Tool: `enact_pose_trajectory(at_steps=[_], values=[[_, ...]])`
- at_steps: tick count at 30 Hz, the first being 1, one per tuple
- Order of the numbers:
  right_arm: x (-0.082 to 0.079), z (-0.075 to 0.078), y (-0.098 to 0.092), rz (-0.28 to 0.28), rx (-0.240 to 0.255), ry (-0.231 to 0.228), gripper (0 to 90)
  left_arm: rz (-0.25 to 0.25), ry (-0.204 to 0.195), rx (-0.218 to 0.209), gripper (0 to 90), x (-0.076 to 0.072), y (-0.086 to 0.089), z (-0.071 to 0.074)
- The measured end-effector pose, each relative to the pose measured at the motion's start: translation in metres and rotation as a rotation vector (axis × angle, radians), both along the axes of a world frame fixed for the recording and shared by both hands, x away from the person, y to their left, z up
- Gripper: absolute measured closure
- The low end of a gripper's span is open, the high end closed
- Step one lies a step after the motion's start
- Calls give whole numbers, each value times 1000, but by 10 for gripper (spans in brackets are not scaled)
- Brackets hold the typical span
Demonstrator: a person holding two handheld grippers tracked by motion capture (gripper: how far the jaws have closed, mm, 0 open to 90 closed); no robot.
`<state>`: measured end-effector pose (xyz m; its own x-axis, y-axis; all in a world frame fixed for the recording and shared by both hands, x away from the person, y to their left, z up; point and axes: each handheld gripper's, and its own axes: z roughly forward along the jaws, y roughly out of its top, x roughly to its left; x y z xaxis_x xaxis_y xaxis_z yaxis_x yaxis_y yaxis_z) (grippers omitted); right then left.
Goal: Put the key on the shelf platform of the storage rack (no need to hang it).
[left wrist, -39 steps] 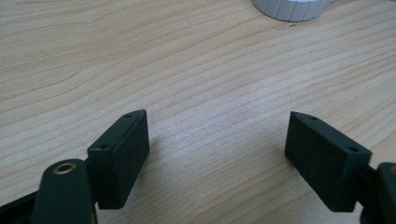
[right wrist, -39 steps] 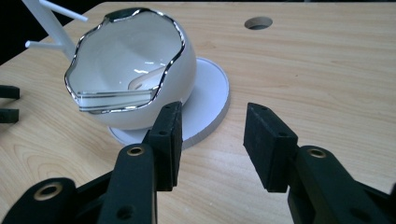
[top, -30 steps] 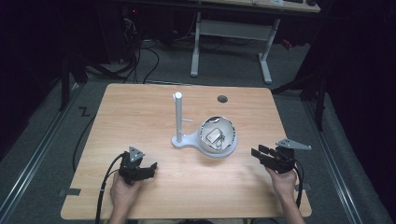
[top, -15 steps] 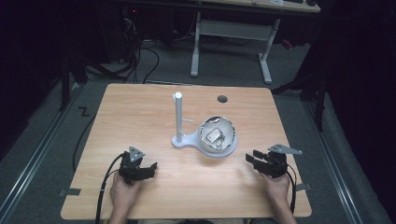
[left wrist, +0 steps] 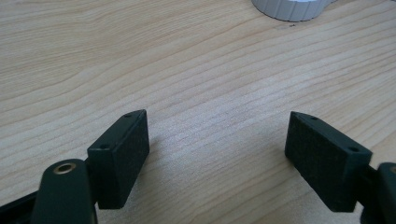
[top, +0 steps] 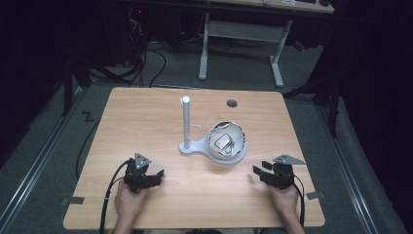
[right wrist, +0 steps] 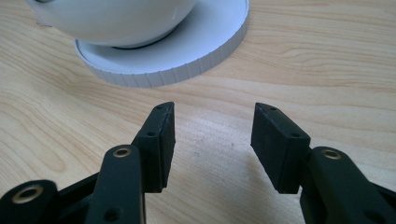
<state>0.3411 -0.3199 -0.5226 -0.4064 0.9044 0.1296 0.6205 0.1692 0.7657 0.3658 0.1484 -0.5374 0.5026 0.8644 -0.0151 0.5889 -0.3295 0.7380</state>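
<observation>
Pale wood grain is seen beneath both tools, and nothing is held between either pair of jaws. On the near right of the bench point(top: 146, 112), the right tool point(top: 259, 171) has been lowered and drawn nearer to the person's edge since a second ago, and its jaws have just been opening — in the right gripper view they stand apart over bare wood, with the ribbed white base of the bowl stand point(right wrist: 187, 46) just beyond them. The left tool point(top: 153, 176) has been kept where it was at the near left, its jaws set wide apart, as is confirmed in the left gripper view.

The white bowl point(top: 228, 141) is found right of the bench's centre, tipped so that its mouth faces up and towards the camera, with a small grey object point(top: 222, 142) lying inside; a white upright post point(top: 186, 122) is joined to its base on the left side. The bowl is untouched — it is judged that a reach from the right is being readied, the widened jaws pointing towards its rim or base, though contact has not yet been made.
</observation>
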Motion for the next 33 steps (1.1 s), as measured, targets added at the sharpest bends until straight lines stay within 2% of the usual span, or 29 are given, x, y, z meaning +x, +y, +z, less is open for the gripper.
enact_pose_trajectory(at_steps=[12,18,22,24,26,28,33], values=[[-2,-7,4,-5,-26,3,481,0,0,1,222,0,0,0],[-2,-8,8,9,-52,27,452,1,-1,1,222,0,0,0],[-3,-8,12,11,-94,13,445,1,-1,1,222,0,0,0],[-5,-8,18,16,-155,-2,430,1,-1,2,222,0,0,0],[-6,-9,21,24,-178,-17,429,1,0,2,222,0,0,0],[-5,-9,19,16,-160,-2,419,1,-1,2,221,0,0,0],[-5,-9,19,18,-165,-5,417,1,-1,2,221,0,0,0]])
